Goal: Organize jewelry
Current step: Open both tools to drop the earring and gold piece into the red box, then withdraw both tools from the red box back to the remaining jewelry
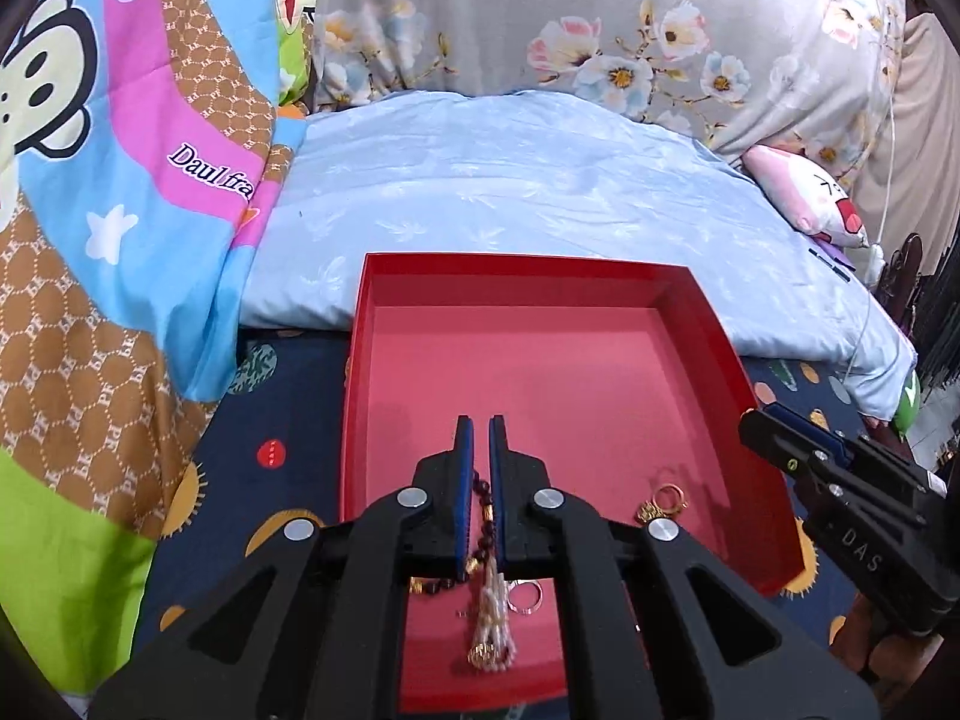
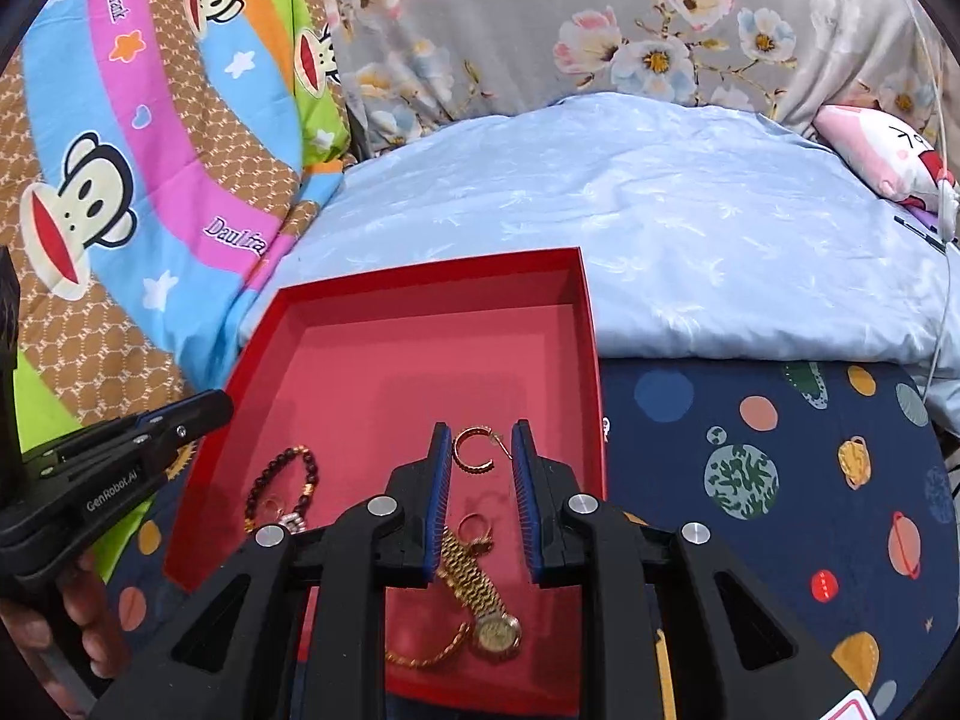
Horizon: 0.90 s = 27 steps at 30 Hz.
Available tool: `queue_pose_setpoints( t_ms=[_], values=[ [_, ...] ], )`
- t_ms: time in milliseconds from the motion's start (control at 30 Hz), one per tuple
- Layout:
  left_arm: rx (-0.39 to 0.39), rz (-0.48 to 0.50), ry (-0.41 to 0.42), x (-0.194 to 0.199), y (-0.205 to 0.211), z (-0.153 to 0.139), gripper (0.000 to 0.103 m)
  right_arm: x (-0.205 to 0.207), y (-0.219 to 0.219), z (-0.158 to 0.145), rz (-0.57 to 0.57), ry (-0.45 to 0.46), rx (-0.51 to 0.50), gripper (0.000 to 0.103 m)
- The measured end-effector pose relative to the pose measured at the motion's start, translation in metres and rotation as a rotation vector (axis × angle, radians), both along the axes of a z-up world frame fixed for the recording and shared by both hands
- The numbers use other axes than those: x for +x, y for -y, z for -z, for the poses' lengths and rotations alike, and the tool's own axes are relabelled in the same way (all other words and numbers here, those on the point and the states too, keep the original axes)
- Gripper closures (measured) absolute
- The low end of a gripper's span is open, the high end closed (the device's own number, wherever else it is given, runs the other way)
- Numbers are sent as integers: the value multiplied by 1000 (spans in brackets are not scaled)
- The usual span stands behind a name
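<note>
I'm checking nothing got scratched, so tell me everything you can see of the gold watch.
The gold watch lies flat on the pink floor of the red box, near its front edge. It has a round gold-toned dial and a linked metal band stretched diagonally up-left. A thin gold chain curls beside it; the right gripper hangs above, not touching.

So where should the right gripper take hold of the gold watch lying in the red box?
Grip the gold watch across its band, not the round flat face. Come from above: it lies flat on the red box floor, and the band is narrow enough for the right gripper.
</note>
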<state>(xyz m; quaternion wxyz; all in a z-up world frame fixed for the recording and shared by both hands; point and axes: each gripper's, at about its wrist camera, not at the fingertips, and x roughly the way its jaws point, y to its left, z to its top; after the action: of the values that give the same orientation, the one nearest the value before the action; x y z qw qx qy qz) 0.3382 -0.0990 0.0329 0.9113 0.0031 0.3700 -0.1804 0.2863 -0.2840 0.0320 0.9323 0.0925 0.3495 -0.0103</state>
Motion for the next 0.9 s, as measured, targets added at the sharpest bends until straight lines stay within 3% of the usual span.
queue_pose_setpoints(
  t_ms=[200,367,500,700,900],
  values=[
    [6,-18,-7,9,0,6,98,7,-3,8,-6,-3,-16,80],
    [17,-58,-1,5,-10,4,71,0,-3,3,2,11,-8,75],
    [31,-66,37,-14,-16,-5,66,-18,-4,-7,7,26,0,75],
    [23,-61,30,-52,-29,-7,62,-74,-12,-9,8,23,10,72],
    [20,-45,-34,-99,-39,16,61,-134,-21,17,21,-55,77,67]
  ],
)
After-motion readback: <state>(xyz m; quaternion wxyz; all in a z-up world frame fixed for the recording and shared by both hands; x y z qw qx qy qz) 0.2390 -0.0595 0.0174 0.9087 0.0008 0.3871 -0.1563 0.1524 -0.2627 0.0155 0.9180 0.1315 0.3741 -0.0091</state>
